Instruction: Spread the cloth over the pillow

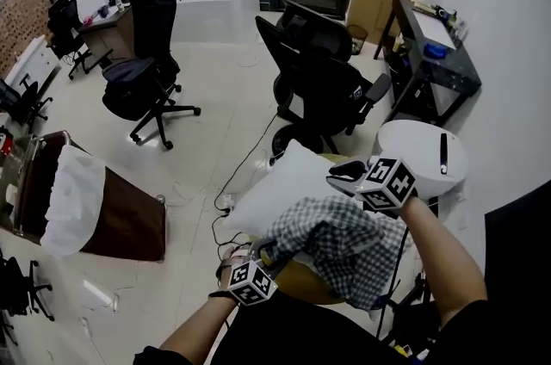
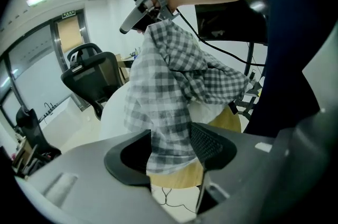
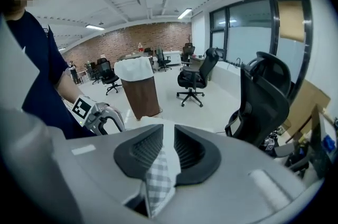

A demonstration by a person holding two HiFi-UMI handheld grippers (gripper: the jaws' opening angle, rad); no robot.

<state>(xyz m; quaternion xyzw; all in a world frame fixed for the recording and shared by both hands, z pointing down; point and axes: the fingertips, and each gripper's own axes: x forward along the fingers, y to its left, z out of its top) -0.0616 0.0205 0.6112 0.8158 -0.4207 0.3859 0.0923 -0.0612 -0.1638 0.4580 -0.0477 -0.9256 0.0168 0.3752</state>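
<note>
**Left gripper** (image 2: 170, 141): the jaws are held wide apart, and a hem of the checked cloth (image 1: 349, 244) is seen hanging loosely between them. **Right gripper** (image 3: 167, 138): the jaws are parted narrowly, and a strip of the cloth is left lying in the gap, unpinched. The cloth is draped in a bunch over the near part of the white pillow (image 1: 274, 193), which is propped on a round wooden top (image 1: 303, 284).

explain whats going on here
A person holds a two-jaw gripper in each hand and is draping a grey-and-white checked cloth over a white pillow. The cloth lies bunched over the pillow's near end, not yet spread flat. The left gripper and the right gripper both have their jaws apart, with cloth between them.
</note>
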